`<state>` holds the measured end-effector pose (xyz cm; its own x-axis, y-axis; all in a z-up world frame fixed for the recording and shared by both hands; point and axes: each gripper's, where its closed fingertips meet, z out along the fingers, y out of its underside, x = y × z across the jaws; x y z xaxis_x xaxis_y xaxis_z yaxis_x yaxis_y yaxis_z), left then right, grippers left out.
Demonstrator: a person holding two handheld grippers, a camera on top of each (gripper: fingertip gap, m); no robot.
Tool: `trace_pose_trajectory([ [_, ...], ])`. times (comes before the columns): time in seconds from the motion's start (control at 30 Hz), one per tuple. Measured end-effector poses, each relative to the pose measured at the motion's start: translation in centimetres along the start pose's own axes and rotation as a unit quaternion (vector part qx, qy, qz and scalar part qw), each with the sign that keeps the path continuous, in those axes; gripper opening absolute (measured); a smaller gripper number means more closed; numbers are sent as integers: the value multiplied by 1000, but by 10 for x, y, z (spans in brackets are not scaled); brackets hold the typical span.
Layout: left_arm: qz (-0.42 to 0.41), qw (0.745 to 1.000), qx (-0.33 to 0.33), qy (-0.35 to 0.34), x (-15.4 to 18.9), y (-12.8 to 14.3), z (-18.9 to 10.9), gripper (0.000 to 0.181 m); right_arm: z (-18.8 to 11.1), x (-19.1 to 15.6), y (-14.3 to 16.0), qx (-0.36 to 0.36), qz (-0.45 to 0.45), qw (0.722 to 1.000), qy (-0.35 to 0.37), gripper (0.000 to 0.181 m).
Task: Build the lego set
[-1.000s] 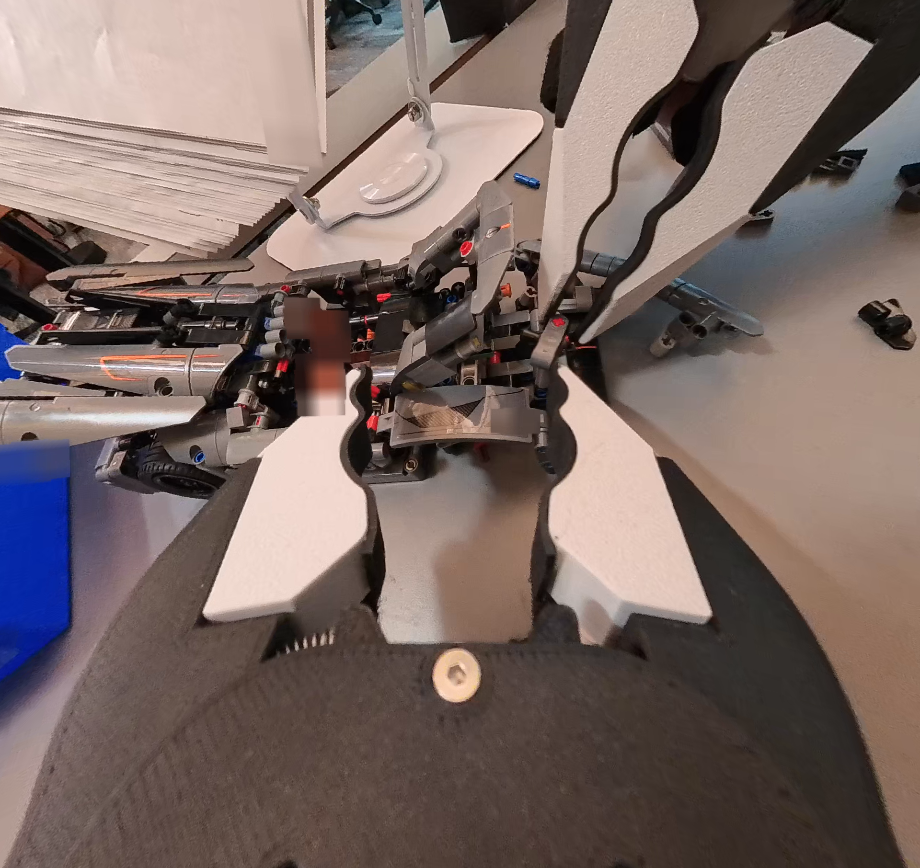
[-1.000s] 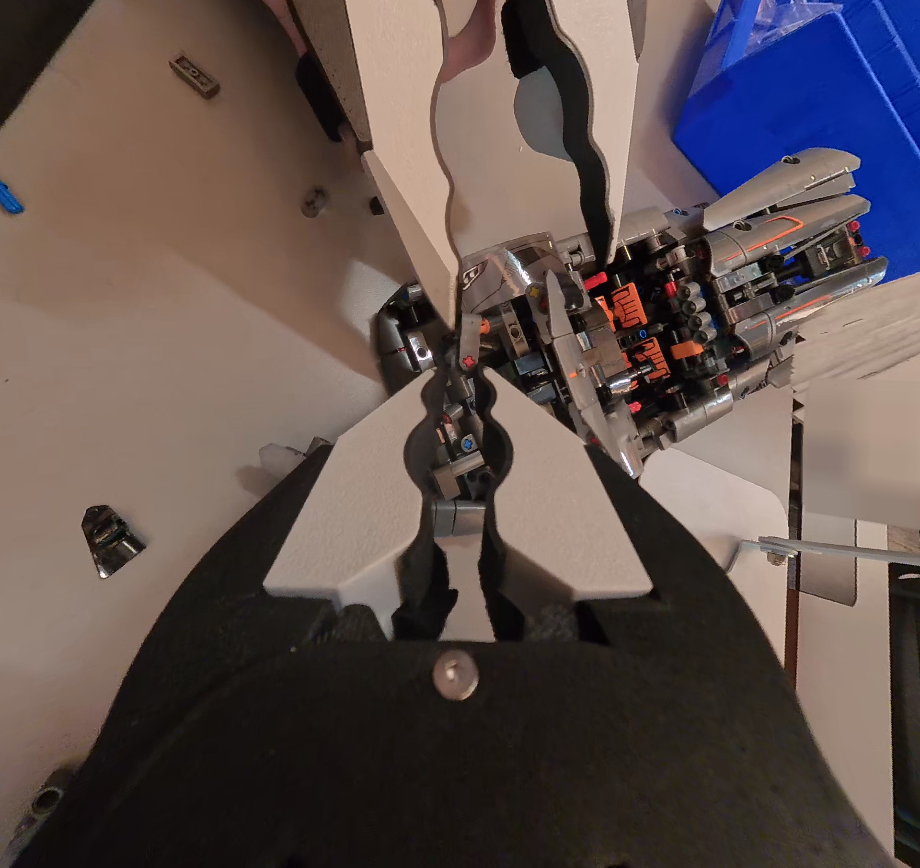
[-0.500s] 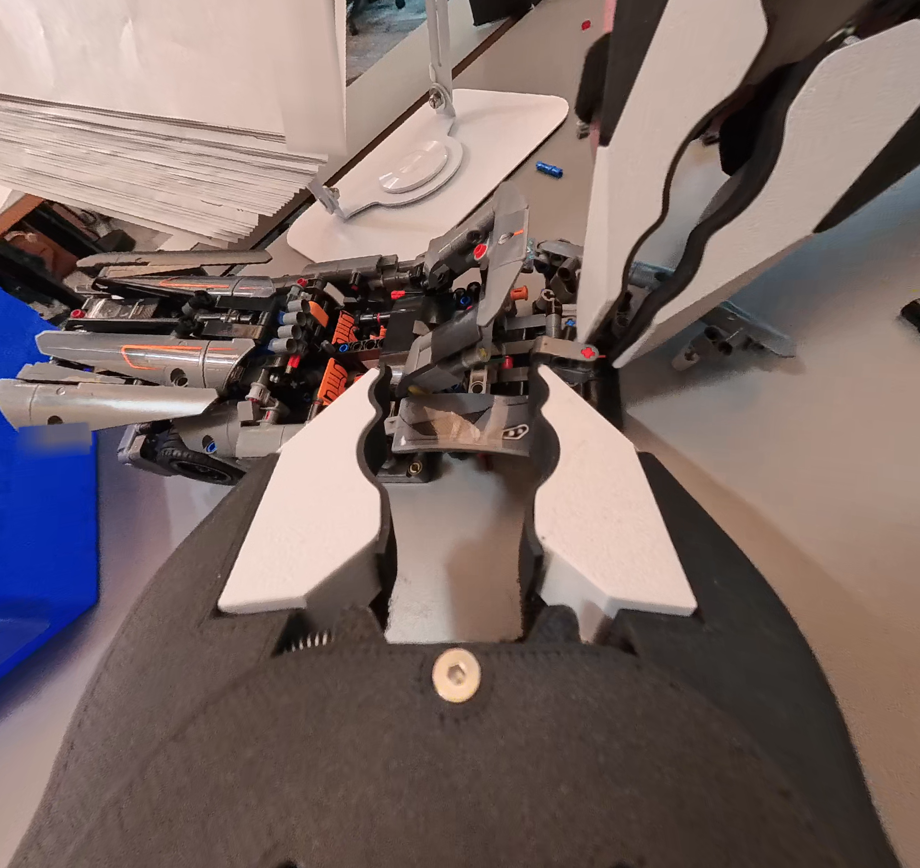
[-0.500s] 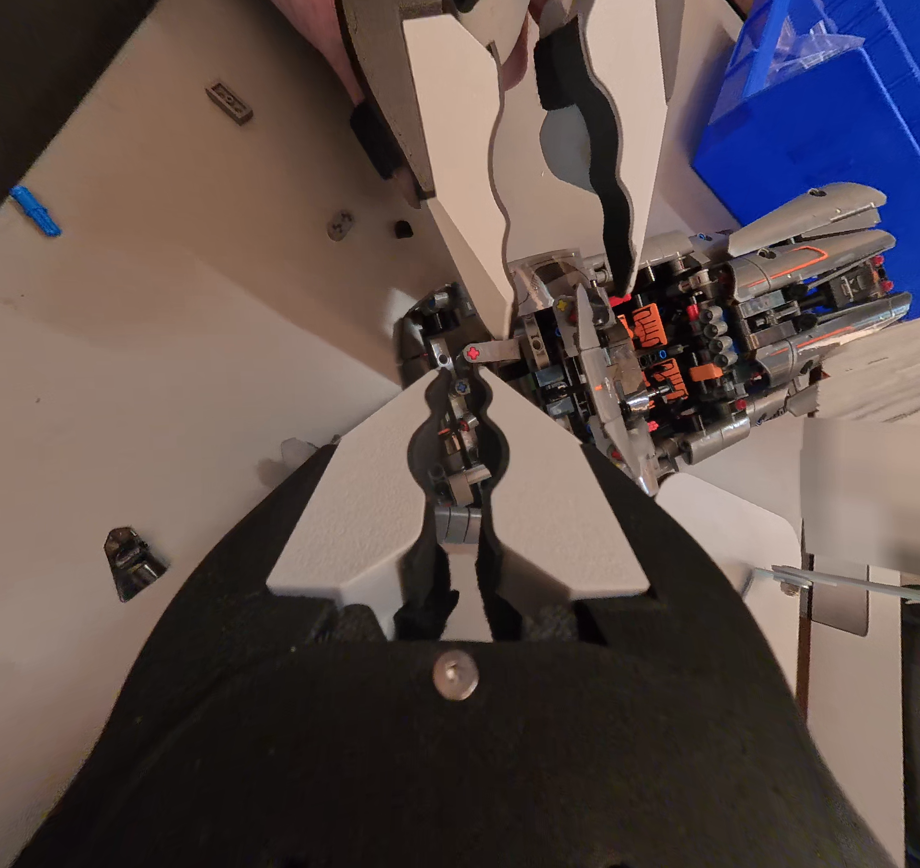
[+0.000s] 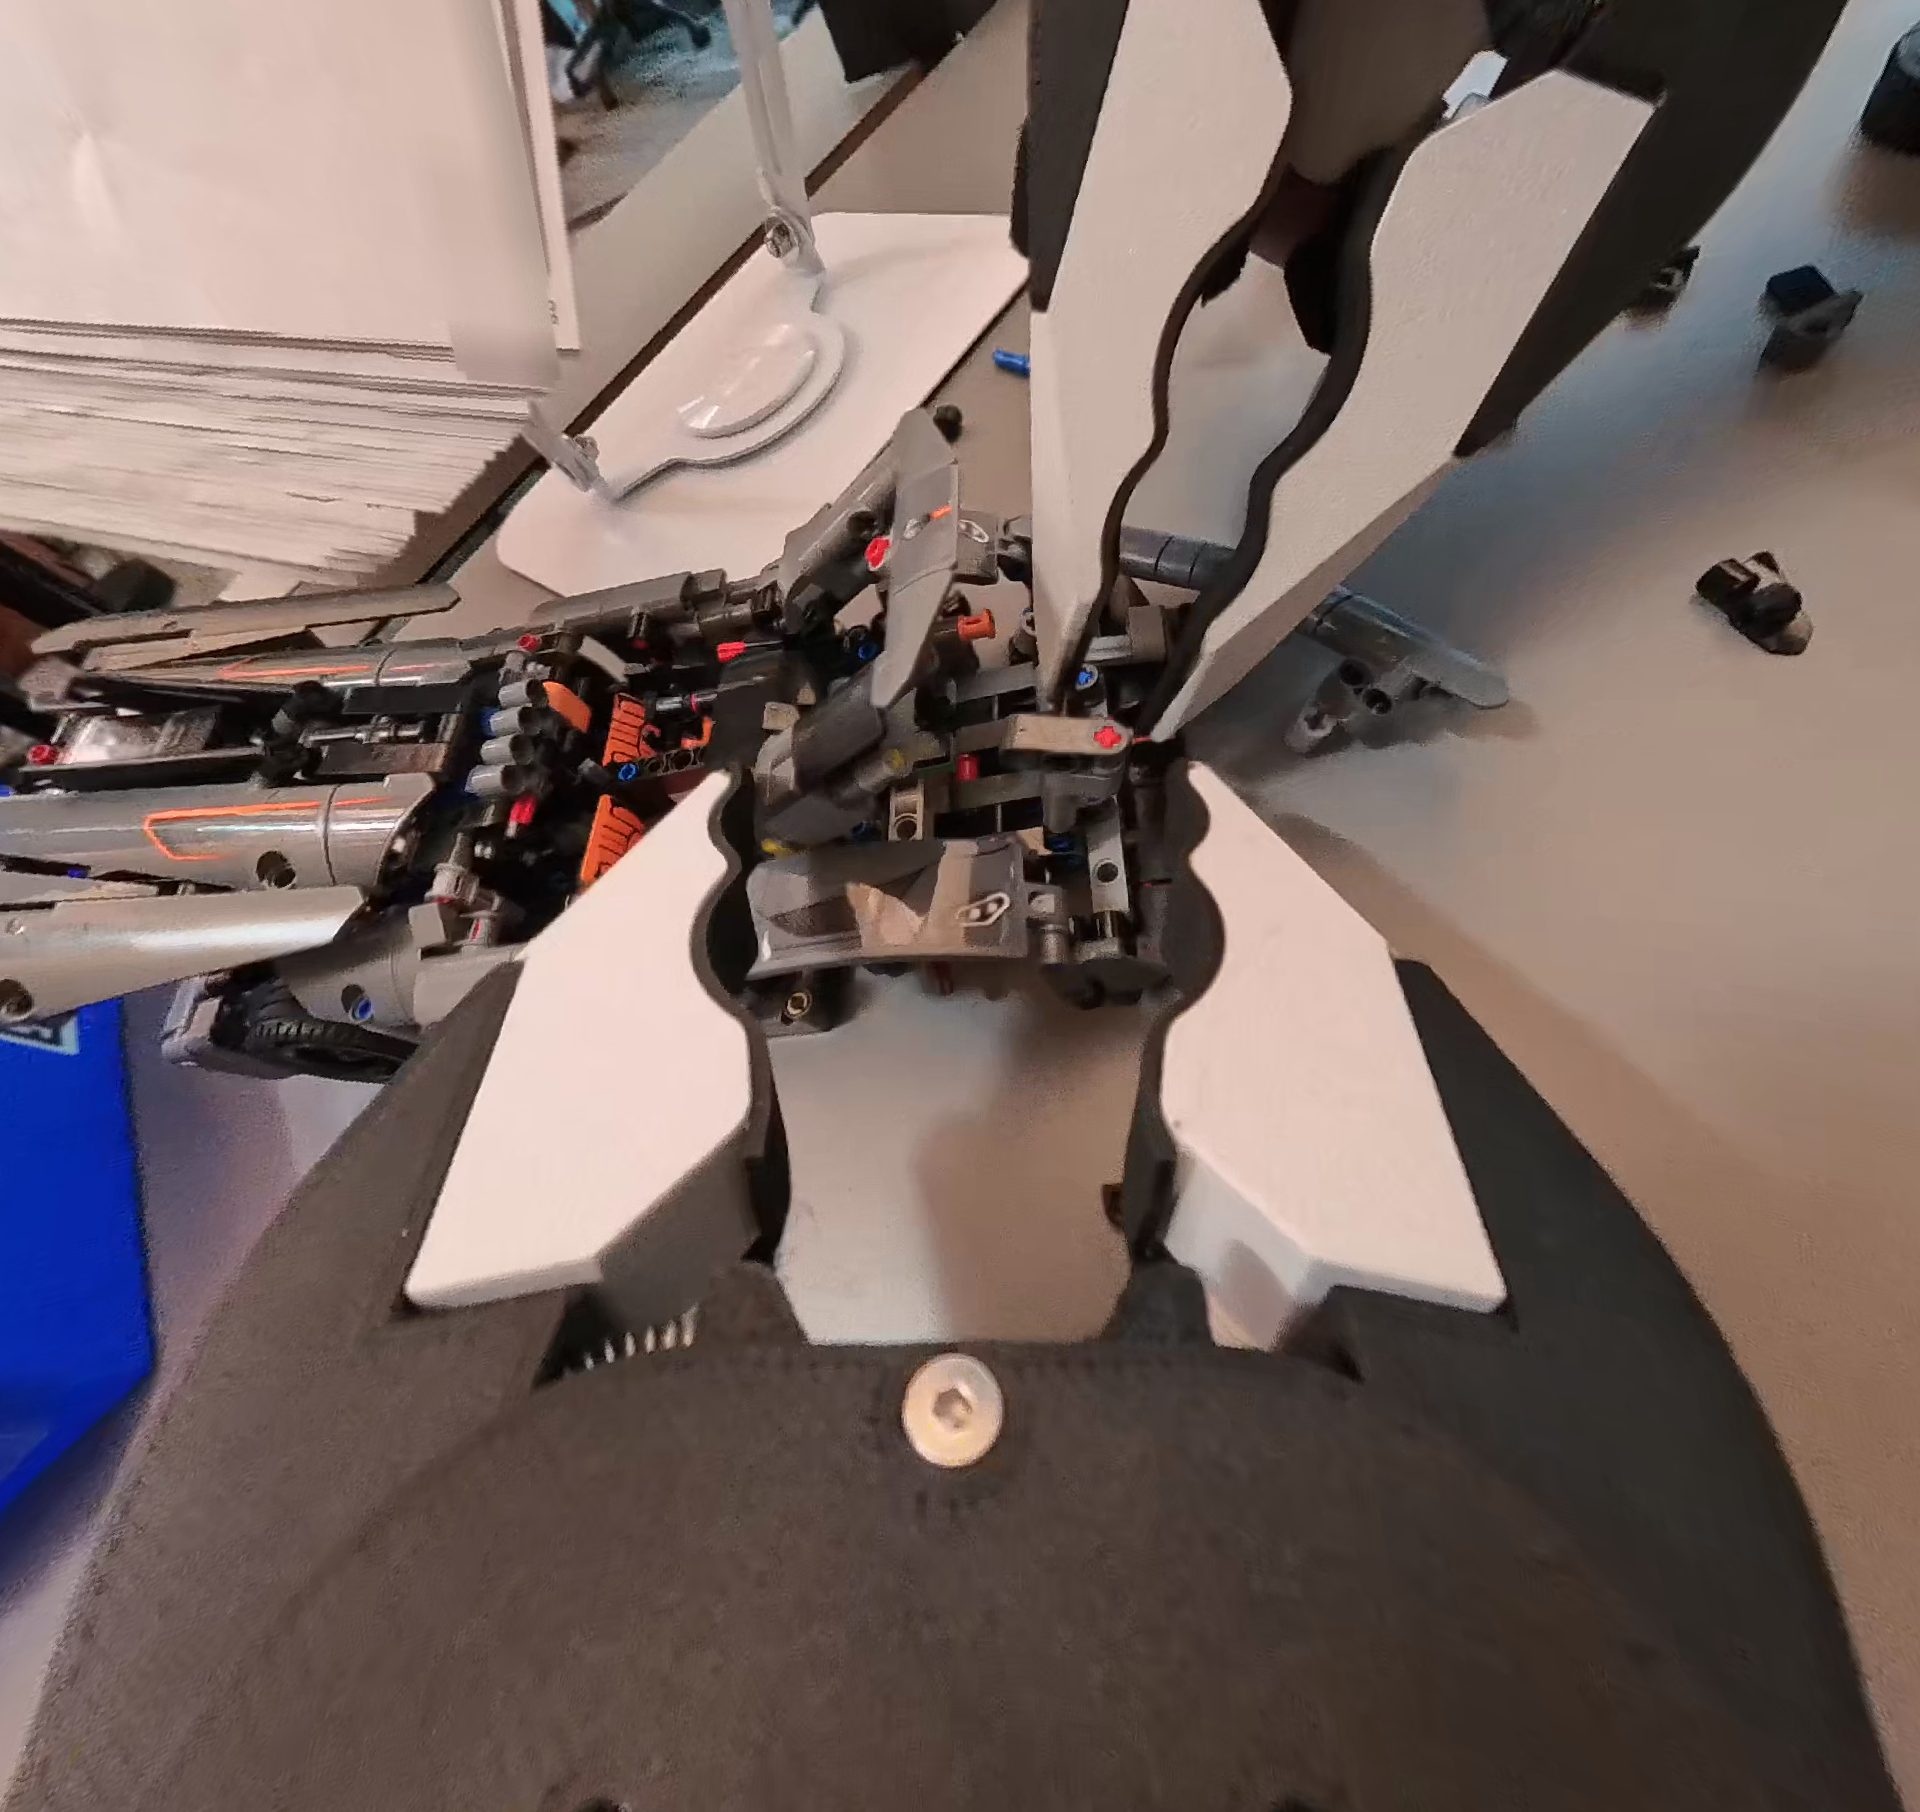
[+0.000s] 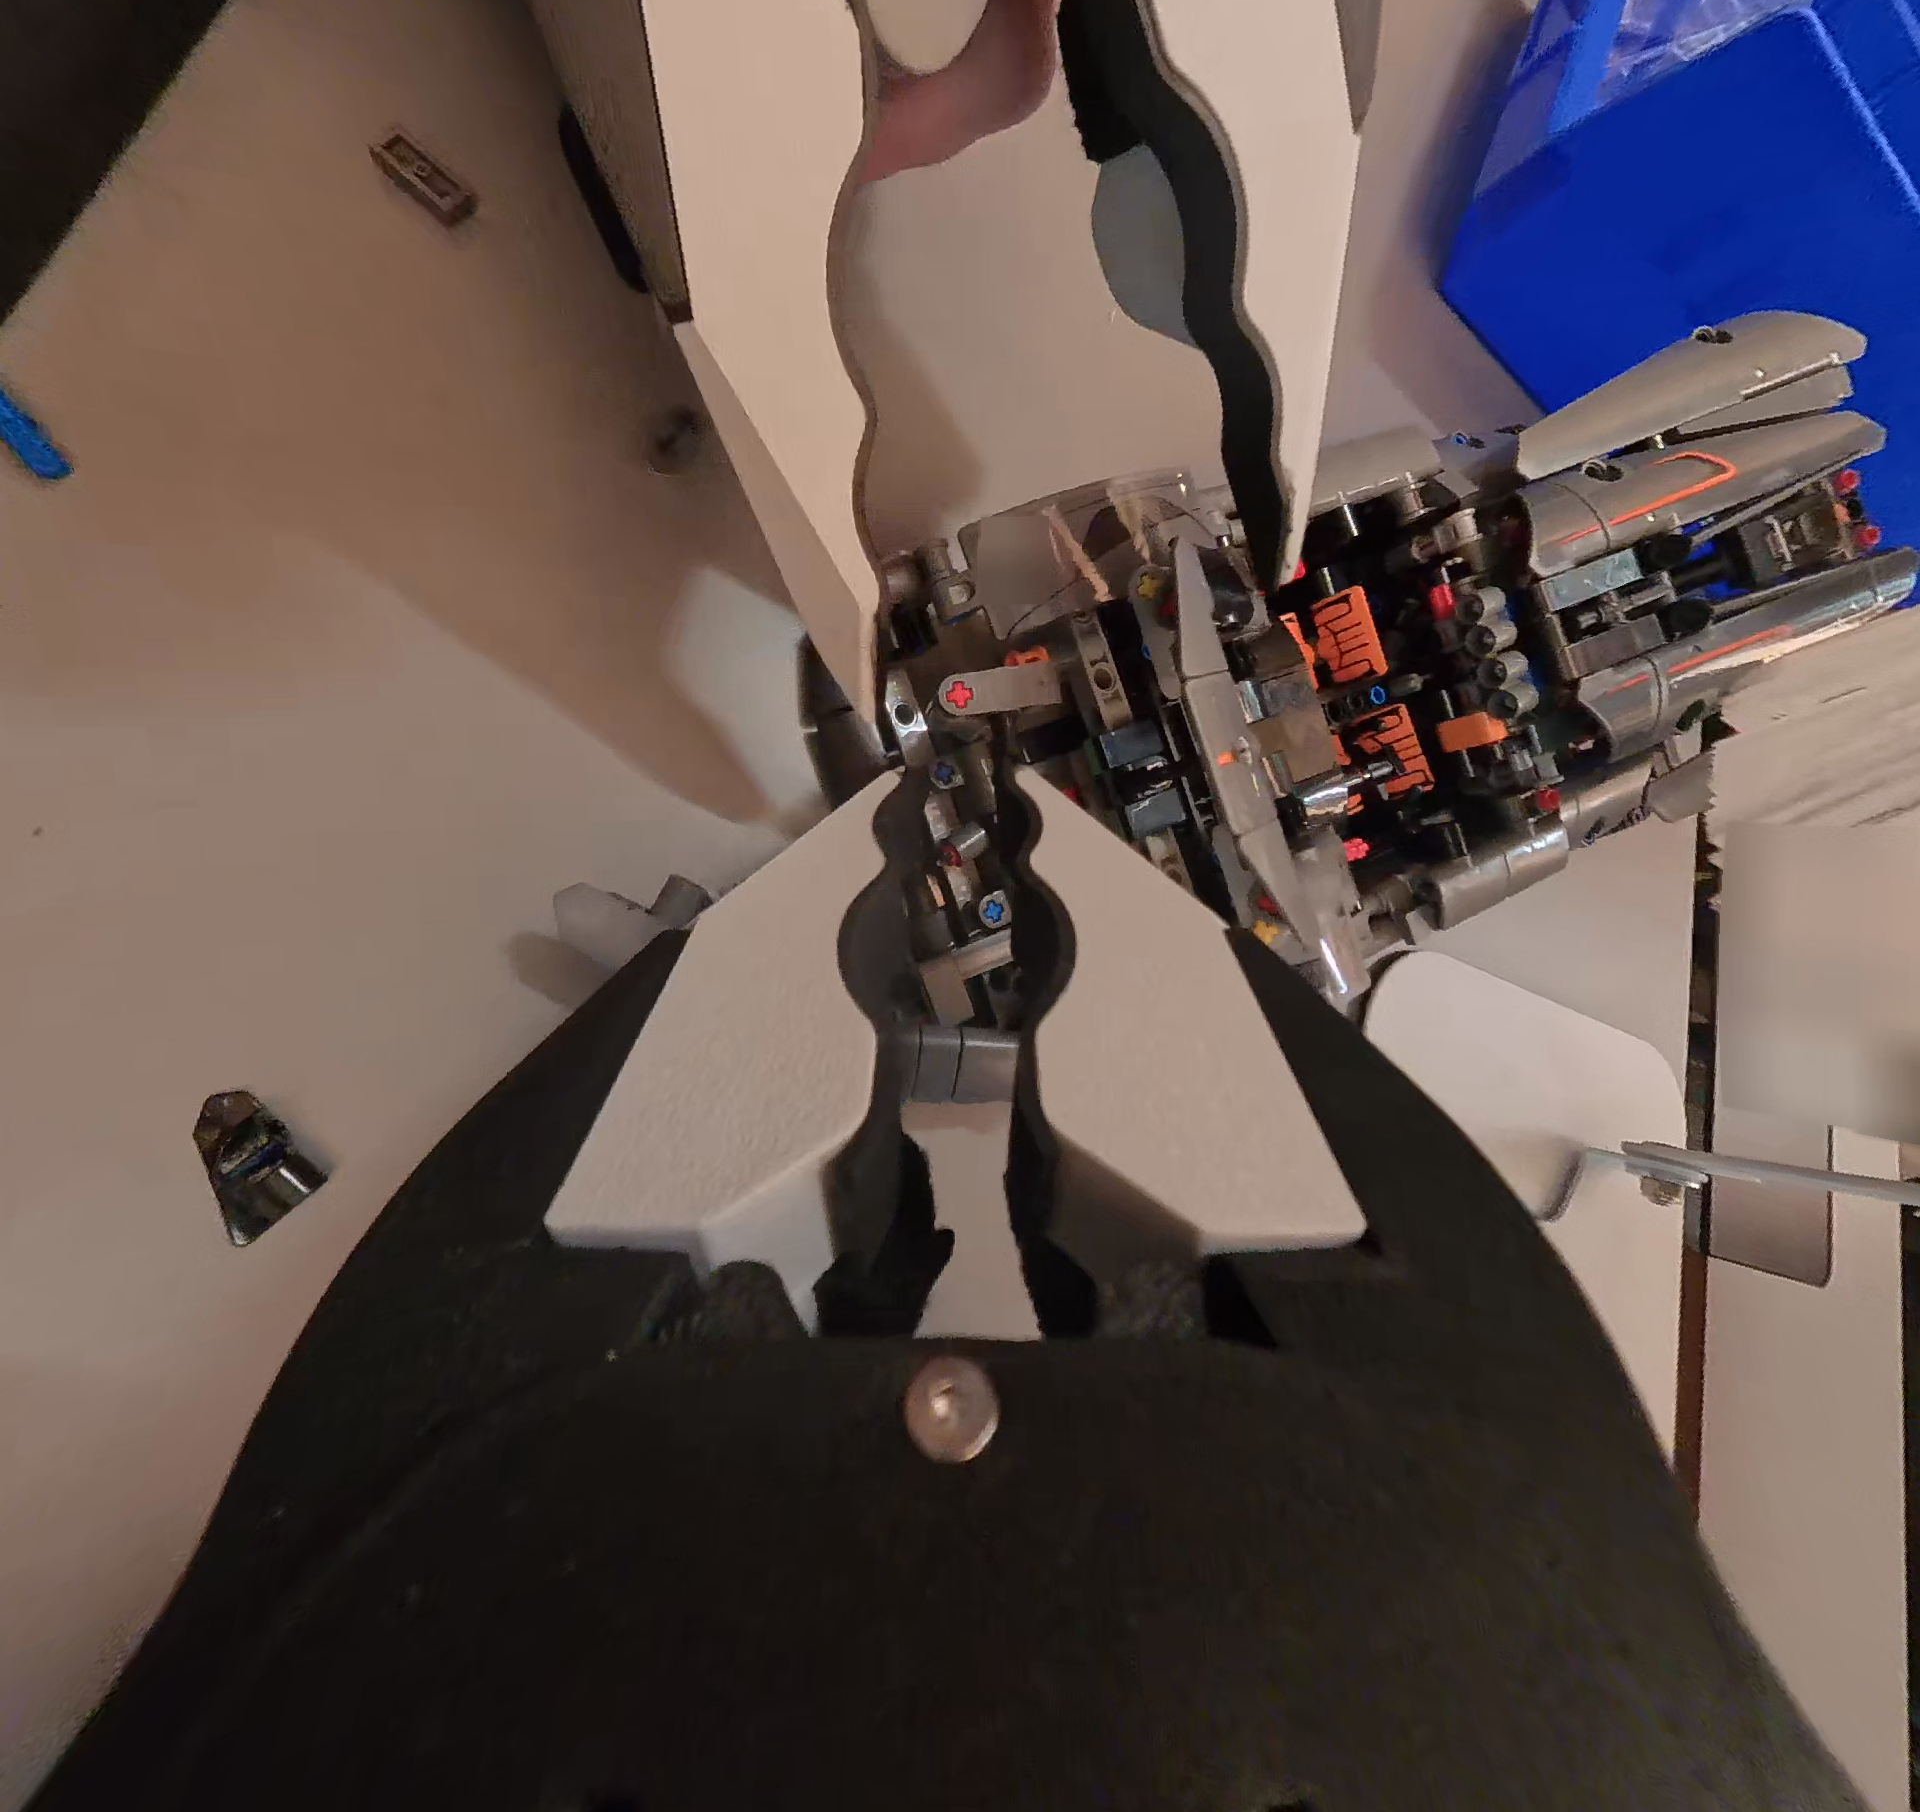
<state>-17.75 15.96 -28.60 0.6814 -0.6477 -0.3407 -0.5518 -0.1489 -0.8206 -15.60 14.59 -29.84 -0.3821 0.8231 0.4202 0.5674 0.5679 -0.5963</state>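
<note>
The left gripper (image 5: 951, 827) sits at frame centre, its white fingers spread wide around the front of the lego model (image 5: 582, 775), apparently bracing it rather than squeezing. The right gripper (image 6: 961, 848) is clenched narrowly on grey beams at the model's near end, beside a small grey lever with a red cross-axle (image 6: 992, 692). This looks like a seating step; the next move calls for a firm, straight press while the left steadies. The model is angular, glossy grey and orange plastic, lying on a smooth pale table (image 5: 1610, 931) at middle left.
</note>
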Motion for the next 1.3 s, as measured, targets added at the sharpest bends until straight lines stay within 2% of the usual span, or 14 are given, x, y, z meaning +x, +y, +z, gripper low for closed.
trace_pose_trajectory([
  [0.23, 2, 1000, -1, -19, -4, -1, 0, 72, 2, -1, 1, -7, -3, 1000, 0, 8],
  [0.33, 11, 1000, 1, -21, -2, -3, 0, 72, 0, 6, 2, -9, 9, 1000, 12, 15],
  [0.53, 22, 999, -6, -39, -5, -2, 1, 71, 1, 2, -3, -1, 2, 1000, 6, 14],
  [1.3, 14, 1000, -5, -11, -4, 2, -4, 65, 3, -2, -6, 2, -6, 1000, 2, 11],
])
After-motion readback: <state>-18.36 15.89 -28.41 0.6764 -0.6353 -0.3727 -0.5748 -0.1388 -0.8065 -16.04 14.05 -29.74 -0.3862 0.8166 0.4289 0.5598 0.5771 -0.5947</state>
